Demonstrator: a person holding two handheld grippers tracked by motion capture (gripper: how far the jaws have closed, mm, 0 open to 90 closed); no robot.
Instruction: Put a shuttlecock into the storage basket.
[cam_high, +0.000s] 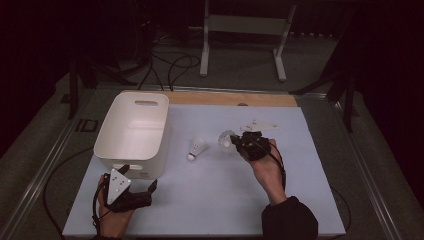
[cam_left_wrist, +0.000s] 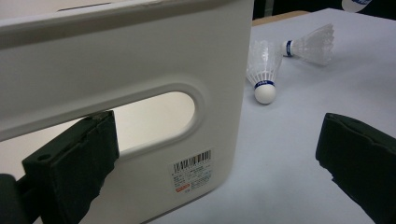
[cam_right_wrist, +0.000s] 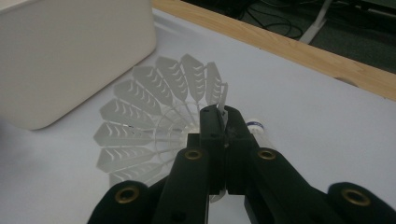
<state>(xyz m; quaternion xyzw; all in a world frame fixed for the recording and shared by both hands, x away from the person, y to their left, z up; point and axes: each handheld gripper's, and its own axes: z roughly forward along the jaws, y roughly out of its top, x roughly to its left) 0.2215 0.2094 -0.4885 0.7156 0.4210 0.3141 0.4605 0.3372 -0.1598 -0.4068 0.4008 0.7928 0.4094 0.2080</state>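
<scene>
Shuttlecock (cam_right_wrist: 154, 121) pinched by one feather in shut right claw (cam_right_wrist: 219, 114): lift gently leftward over white bin (cam_high: 132, 132); left claw (cam_left_wrist: 215, 154) gapes empty.

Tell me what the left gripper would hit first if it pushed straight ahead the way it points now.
Probably the white bin: the left gripper faces its near wall, one jaw already by the handle slot. Depth is hard to judge.

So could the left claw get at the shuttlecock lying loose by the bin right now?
Probably yes: the left claw is open and holds nothing, and bare mat lies between it and the loose shuttlecock, past the bin corner.
</scene>
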